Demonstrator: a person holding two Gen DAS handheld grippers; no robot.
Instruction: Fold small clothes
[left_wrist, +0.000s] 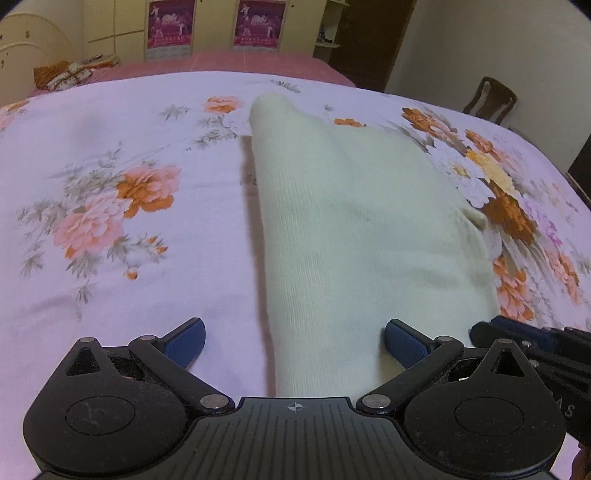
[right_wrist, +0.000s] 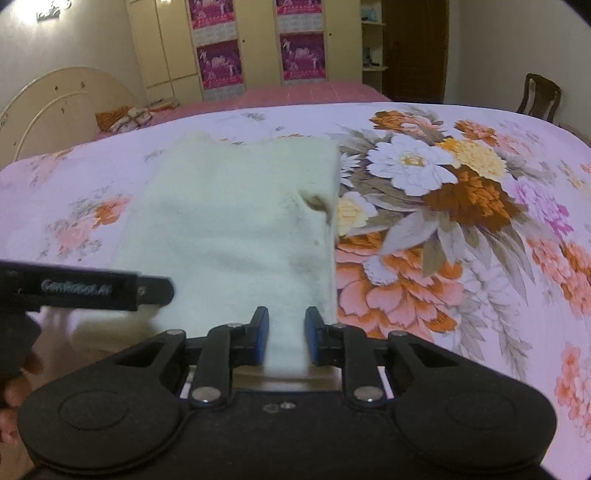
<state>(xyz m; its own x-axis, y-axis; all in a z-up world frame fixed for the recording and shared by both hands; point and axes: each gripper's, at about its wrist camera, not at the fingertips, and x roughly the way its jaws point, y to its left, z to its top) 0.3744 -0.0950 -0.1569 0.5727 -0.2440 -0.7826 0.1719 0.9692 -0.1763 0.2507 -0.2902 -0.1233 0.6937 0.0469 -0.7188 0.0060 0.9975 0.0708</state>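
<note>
Starting at the left gripper (left_wrist: 294, 341), its jaws stand wide apart and hold nothing; the near end of the garment (left_wrist: 354, 229) lies between them, with one pad (left_wrist: 400, 338) over the cloth and the other over the sheet (left_wrist: 110, 110). The right gripper (right_wrist: 284, 334) has its jaws much closer, the garment's (right_wrist: 236, 221) near edge running between the pads, but whether they actually pinch it cannot be told. The cream knit lies flat on the floral sheet (right_wrist: 480, 258), its long axis running from the bottom centre of each frame towards the upper centre, straight ahead of both grippers. In my judgement the right one is better placed on the near edge; a fold would carry that edge away up the frame. Legible writing: "Geniobot.ai", uncertainly read, on the left gripper's body at the left of the right view; poster (left_wrist: 260, 22) text is too small.
</note>
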